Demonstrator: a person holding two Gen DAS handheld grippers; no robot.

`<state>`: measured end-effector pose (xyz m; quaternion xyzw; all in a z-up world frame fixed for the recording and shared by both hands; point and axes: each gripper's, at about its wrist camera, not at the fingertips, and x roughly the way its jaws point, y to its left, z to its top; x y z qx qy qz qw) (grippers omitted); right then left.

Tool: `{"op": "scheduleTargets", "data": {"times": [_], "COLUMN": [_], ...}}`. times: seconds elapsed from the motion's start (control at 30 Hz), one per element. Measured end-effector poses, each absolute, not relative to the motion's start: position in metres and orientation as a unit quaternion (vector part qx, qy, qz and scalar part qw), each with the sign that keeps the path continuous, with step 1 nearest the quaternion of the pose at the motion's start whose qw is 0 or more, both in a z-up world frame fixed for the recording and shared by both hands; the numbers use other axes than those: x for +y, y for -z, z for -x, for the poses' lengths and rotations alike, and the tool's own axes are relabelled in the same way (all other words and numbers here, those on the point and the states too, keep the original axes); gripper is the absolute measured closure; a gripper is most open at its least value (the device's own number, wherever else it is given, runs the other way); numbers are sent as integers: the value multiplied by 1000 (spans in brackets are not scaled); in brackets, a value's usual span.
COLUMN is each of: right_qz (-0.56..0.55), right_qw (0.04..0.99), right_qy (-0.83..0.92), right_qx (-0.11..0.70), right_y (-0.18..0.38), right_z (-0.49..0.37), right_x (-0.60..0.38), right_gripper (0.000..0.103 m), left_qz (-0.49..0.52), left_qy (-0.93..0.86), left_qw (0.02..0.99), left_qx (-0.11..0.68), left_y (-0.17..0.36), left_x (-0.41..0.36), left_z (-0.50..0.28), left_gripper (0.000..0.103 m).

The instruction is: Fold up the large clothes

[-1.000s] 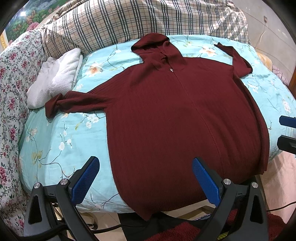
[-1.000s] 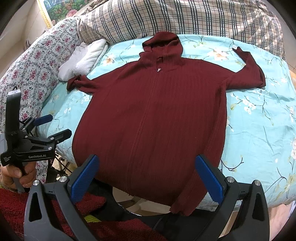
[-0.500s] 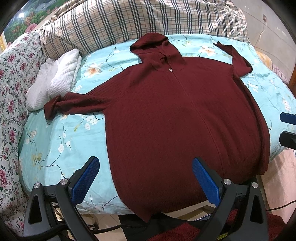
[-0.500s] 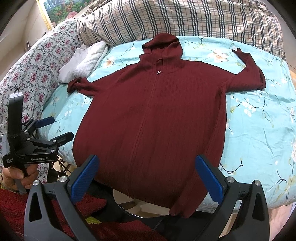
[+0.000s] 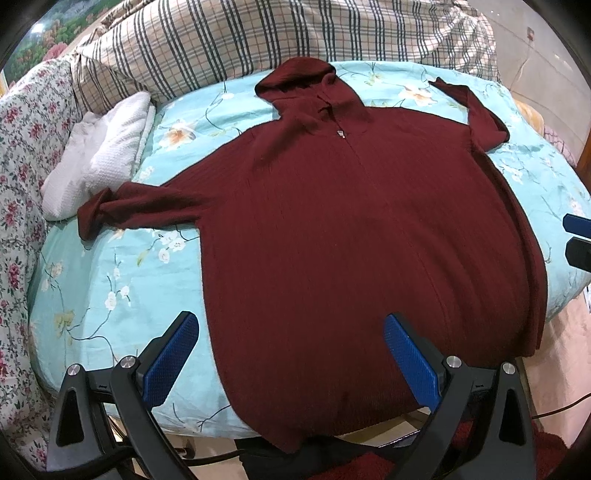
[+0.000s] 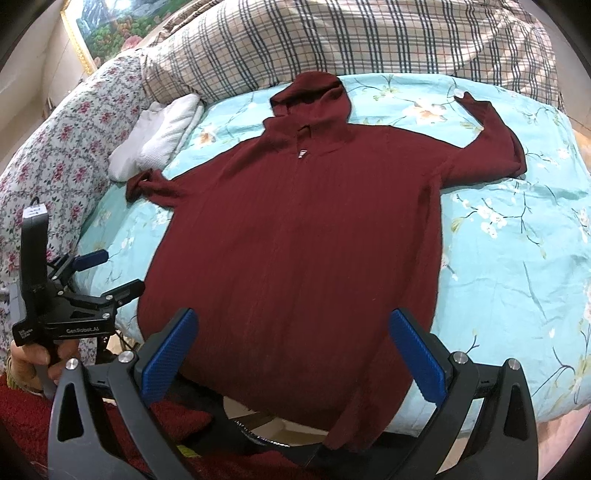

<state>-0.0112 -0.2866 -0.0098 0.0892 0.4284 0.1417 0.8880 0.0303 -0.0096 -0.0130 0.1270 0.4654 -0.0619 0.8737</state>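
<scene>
A dark red hooded sweater (image 5: 351, 236) (image 6: 295, 240) lies front up and spread flat on the bed, hood towards the pillows, both sleeves out sideways, its hem hanging over the near edge. My left gripper (image 5: 290, 350) is open above the hem's left part, holding nothing. My right gripper (image 6: 293, 349) is open above the hem's right part, also holding nothing. In the right wrist view the left gripper (image 6: 110, 273) shows at the left, held by a hand (image 6: 33, 363). The right gripper's fingertips (image 5: 578, 238) peek in at the left wrist view's right edge.
The bed has a light blue floral sheet (image 5: 110, 288) (image 6: 517, 258). A white folded towel (image 5: 99, 158) (image 6: 162, 133) lies near the left sleeve cuff. Plaid bedding (image 5: 277, 33) lies at the head, a floral cover (image 5: 18, 166) along the left. Red rug (image 6: 22, 424) on the floor.
Both grippers have edged slightly forward and up over the hem; the sweater itself has not moved. Both stay open.
</scene>
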Motion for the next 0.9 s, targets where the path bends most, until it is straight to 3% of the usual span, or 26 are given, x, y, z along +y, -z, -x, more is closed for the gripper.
{"op": "scheduleTargets", "data": {"times": [0.37, 0.5, 0.63, 0.7, 0.9], "right_qz": [-125, -121, -151, -159, -150], "right_qw": [883, 894, 899, 904, 921], "right_qy": [-130, -108, -84, -70, -26], "right_qx": [433, 417, 403, 391, 360], "right_y": [21, 17, 10, 3, -14], "right_z": [-15, -26, -57, -78, -160], "right_x": [-314, -332, -372, -395, -460], "right_gripper": [1, 21, 24, 31, 32], "left_qz": [-106, -91, -79, -76, -80], "left_qy": [68, 74, 74, 72, 68], "left_qw": [869, 862, 862, 862, 855], "left_qx": [479, 492, 495, 496, 508], "left_y": [25, 28, 29, 29, 38], "left_x": [-13, -13, -12, -12, -18], "left_z": [-57, -70, -84, -90, -114], "left_gripper": [2, 2, 2, 2, 2]}}
